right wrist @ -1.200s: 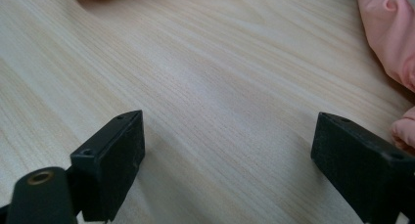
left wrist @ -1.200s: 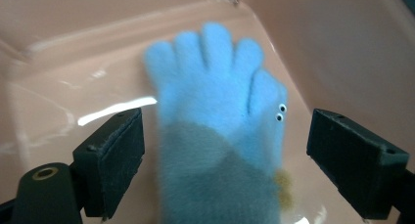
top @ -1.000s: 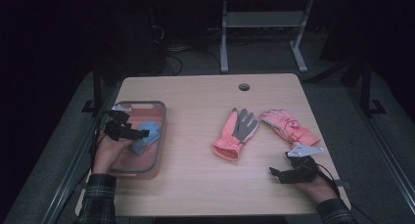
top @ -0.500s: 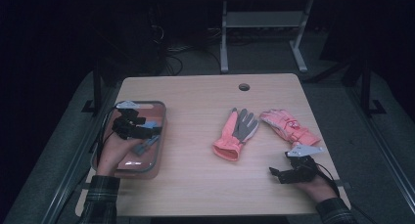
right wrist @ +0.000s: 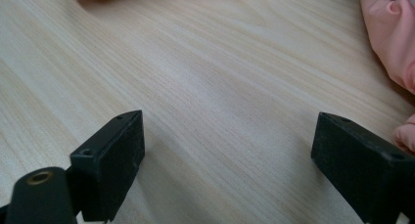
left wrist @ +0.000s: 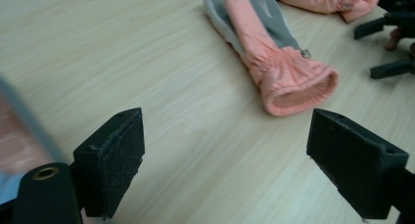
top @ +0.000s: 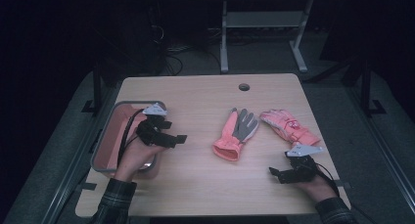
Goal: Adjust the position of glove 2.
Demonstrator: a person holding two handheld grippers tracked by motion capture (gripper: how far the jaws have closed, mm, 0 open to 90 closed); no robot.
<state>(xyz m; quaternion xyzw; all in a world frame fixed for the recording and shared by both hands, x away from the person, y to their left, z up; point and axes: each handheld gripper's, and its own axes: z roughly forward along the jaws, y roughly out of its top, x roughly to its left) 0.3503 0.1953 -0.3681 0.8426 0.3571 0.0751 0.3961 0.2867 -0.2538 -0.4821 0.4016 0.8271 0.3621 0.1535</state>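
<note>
Work in hand: moving gloves off the wooden table into the grey-rimmed tray; this is a judgement from how things lie.
Left gripper: released, jaws spread wide with nothing between them; it hangs over the tray's inner rim, aimed toward the middle of the table.
Right gripper: released as well, jaws wide and empty, low over the table near the person's edge.
Salmon-and-grey glove: lies flat ahead of the left gripper, apart from it, between the two grippers; its cuff opening faces the person.
Pink glove: lies just beyond the right gripper, touching or nearly touching the salmon-and-grey glove's fingertips; which, I cannot tell.
Done: hard to judge; the tray's pinkish floor is partly hidden under the left hand.
Left: both gloves on the table are yet to be picked up, the salmon-and-grey one looking like the next target.
High view adds: the whole layout, with tray, both gloves and both hands together.
Left gripper view adds: the glove's gathered cuff and a small metal clip, plus a blurred bit of tray rim beside the near jaw.
Right gripper view adds: bare wood grain between the jaws, with pink fabric at the far right edge.
</note>
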